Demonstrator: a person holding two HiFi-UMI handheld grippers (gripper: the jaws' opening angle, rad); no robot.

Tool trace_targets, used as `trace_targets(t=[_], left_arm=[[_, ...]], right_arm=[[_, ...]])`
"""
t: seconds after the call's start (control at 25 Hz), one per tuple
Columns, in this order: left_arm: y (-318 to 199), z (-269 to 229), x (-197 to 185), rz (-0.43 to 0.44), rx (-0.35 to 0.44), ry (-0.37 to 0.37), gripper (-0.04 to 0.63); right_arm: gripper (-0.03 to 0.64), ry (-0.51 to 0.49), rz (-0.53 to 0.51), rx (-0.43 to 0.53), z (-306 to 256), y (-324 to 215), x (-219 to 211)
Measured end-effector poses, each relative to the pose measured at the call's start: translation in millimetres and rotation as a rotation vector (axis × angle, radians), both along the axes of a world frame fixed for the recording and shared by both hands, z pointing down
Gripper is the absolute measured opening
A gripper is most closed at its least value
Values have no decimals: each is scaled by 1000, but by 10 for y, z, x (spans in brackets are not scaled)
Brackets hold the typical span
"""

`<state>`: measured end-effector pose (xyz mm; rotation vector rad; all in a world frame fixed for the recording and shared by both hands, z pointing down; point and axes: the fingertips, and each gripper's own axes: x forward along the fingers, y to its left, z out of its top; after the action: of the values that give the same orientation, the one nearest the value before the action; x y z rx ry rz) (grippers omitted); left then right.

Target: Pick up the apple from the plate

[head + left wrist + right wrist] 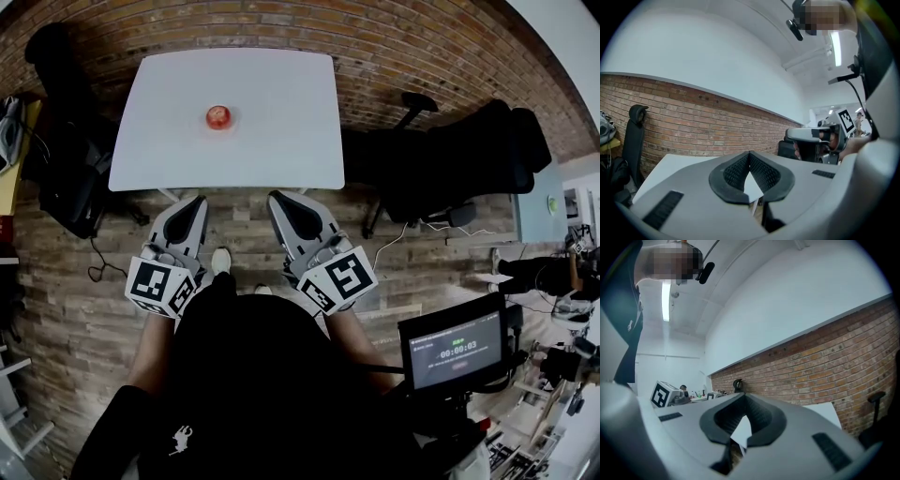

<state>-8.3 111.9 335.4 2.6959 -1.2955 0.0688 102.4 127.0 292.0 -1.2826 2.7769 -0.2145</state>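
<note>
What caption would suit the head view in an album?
Person stands facing a white table with a red apple; left tool and right tool shut.

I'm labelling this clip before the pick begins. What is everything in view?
table: one, white, on the wood floor
apple: one, red, mid-table
plate: one, pale, under the apple, hard to make out
chair: two, black, one left of the table, one right
screen: one, black, lit, lower right
shoe: one clearly seen, white, between the grippers
left gripper: one, grey, shut, empty, short of the table
right gripper: one, grey, shut, empty, short of the table
</note>
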Motion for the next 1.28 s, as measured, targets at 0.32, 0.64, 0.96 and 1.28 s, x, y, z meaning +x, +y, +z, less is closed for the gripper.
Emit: trace_targets(t=[0.32, 0.64, 0.96, 1.28], left_arm=[[-582, 7, -123, 37, -8, -11, 5], [-1048, -22, -366, 82, -20, 9, 5], [-1394, 37, -616, 105, -42, 50, 5], [-1602, 106, -887, 127, -52, 58, 5]], right_arm=[[5, 13, 38, -2, -39, -502, -155], [5, 22, 59, -11, -76, -916, -427], [5, 31, 78, -9, -73, -1230, -673], [5, 46, 85, -21, -25, -1440, -969]])
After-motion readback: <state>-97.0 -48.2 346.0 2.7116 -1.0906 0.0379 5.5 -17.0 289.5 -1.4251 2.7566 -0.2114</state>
